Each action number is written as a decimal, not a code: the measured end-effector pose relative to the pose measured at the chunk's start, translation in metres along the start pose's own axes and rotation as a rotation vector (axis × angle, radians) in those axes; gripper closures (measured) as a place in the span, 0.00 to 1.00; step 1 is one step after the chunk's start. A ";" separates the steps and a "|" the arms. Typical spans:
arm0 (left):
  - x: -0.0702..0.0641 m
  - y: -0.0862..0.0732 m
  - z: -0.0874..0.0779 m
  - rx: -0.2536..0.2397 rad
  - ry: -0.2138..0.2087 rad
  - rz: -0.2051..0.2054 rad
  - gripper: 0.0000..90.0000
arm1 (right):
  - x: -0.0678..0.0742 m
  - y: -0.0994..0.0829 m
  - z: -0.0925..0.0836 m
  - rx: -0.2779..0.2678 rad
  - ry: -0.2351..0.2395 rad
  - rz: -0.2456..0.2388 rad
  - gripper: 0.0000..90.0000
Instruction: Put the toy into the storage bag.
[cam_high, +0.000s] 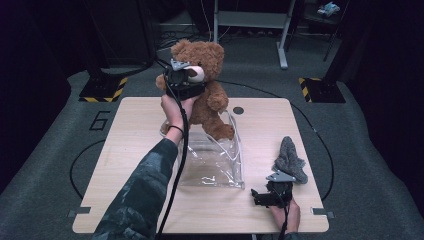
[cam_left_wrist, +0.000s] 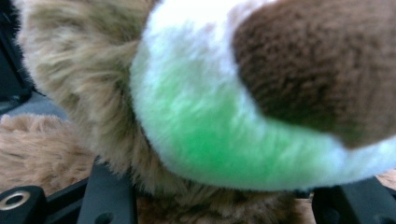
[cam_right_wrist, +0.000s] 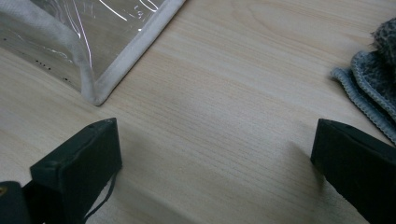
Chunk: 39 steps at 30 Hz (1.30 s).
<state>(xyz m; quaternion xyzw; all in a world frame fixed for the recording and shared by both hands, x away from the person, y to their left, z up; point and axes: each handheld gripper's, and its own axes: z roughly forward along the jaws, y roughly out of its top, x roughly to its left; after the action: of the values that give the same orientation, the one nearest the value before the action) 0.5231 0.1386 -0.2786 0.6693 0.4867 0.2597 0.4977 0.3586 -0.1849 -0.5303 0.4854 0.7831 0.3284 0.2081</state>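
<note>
One teddy bear (cam_high: 202, 75), clamped in our left gripper (cam_high: 186, 76), hangs over the clear bag (cam_high: 220, 160).
Next we lower it inside; right gripper (cam_high: 265, 196) rests spread, empty.

Dim room: grey carpet floor (cam_high: 45, 165), light wooden table (cam_high: 140, 120), hazard-striped stand bases (cam_high: 102, 90).

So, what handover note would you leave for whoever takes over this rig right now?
Left gripper: shut on the brown plush teddy bear, held above the far end of the clear plastic zip bag, one foot at its opening.
Right gripper: open, holding nothing, resting on the light wooden table beside the grey fuzzy cloth.
Done: bear lifted.
Left: probably bear into the bag; cloth still outside.
</note>
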 end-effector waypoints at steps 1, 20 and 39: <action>0.001 -0.002 0.000 0.000 -0.002 -0.009 0.49 | 0.000 0.000 0.000 0.000 0.000 0.000 0.01; -0.010 -0.042 -0.005 0.079 -0.005 0.006 0.46 | 0.000 0.000 0.000 -0.004 -0.001 0.005 0.01; -0.017 -0.094 0.003 0.294 -0.027 0.030 0.36 | 0.001 0.000 0.000 -0.004 0.001 0.014 0.01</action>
<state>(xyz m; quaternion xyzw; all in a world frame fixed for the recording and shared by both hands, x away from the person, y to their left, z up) 0.4823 0.1252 -0.3636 0.7454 0.5028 0.1842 0.3969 0.3586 -0.1840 -0.5304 0.4903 0.7791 0.3317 0.2065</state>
